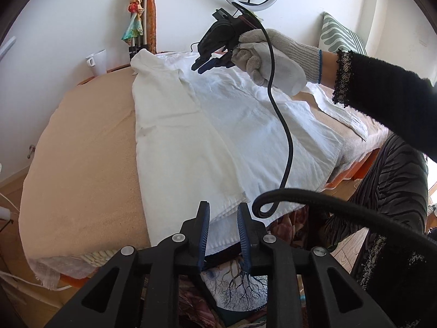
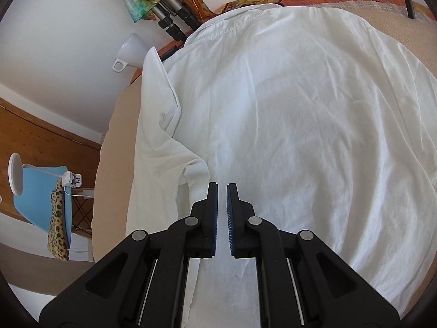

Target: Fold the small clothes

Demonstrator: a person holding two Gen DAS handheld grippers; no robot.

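A wrinkled white cotton shirt lies spread on the beige padded table, one side folded in. The left gripper, jaws narrowly apart, seems empty at the hem; the right gripper, nearly closed, holds nothing. The dangling black cable could drag the fold loose.

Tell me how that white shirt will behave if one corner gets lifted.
The white shirt looks thin and creased, so it would probably droop and trail. Its folded-in sleeve may well fall open. It seems light, so it could slide on the beige cover.
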